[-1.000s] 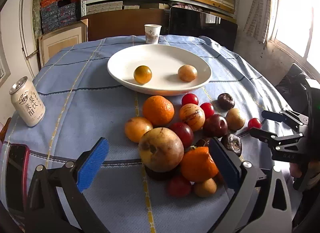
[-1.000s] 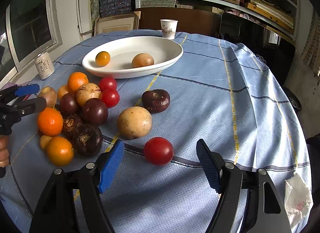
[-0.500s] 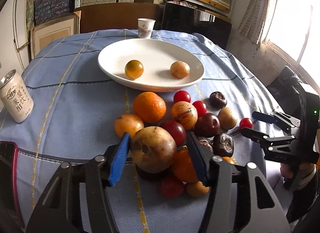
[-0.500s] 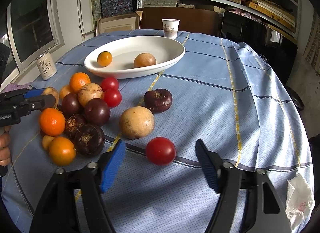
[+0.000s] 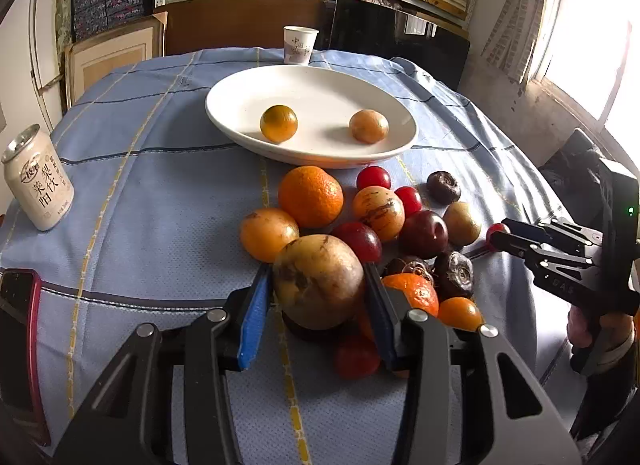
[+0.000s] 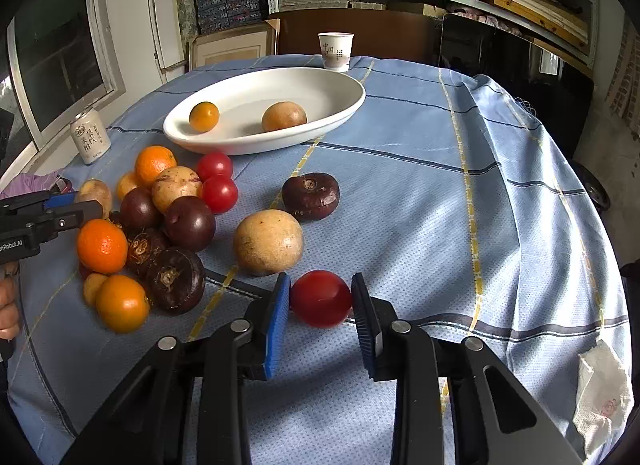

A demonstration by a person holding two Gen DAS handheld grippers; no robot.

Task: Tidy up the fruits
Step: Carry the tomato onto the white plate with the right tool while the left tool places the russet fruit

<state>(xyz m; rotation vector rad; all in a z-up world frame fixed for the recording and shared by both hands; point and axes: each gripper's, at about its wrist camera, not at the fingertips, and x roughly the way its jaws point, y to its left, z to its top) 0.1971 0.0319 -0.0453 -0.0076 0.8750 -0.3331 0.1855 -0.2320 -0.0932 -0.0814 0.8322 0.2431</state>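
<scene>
A white oval plate (image 5: 240, 105) holds a small orange fruit (image 5: 279, 123) and a tan one (image 5: 368, 126). In front of it lies a pile of oranges, red tomatoes and dark purple fruits (image 5: 422, 233). My left gripper (image 5: 316, 270) is closing, and its blue pads press both sides of a big tan, blotchy fruit (image 5: 318, 289) on top of the pile. My right gripper (image 6: 320, 279) is shut on a red tomato (image 6: 320, 301) resting on the blue cloth, beside a pale round fruit (image 6: 267, 241). The plate (image 6: 320, 89) is also in the right wrist view.
A drink can (image 5: 38, 179) stands at the left and a paper cup (image 5: 300, 45) behind the plate. A red-cased phone (image 5: 18, 345) lies at the near left edge. A crumpled tissue (image 6: 600, 389) sits at the near right. Shelves and boards stand behind the round table.
Both pairs of jaws have come together from wide open. The left pads now touch the big tan fruit and the right pads touch the red tomato. Neither hand has shifted.
</scene>
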